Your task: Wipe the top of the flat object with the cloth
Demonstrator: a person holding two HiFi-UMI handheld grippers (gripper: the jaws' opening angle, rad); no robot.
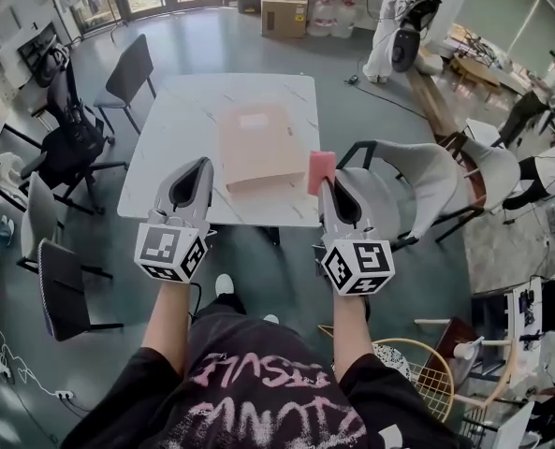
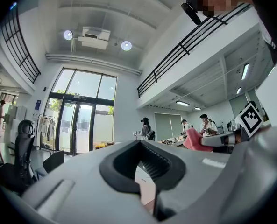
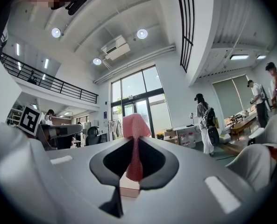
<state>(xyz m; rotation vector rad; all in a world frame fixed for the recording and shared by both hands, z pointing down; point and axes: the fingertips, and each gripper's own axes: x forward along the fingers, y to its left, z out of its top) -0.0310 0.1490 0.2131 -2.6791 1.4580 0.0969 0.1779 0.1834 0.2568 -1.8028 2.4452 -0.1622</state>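
My left gripper (image 1: 205,163) is clenched shut on nothing, hanging over the near edge of the table (image 1: 169,148). The flat object (image 1: 256,146), a tan folder-looking thing, lies at 12 o'clock between both grippers. My right gripper (image 1: 322,185) is pinching the pink cloth (image 1: 320,168), which sticks out past the tips by the folder's 4 o'clock corner, not touching I think. I'd tip the cloth down flat and drag toward 10 o'clock, going light so the folder doesn't slide.
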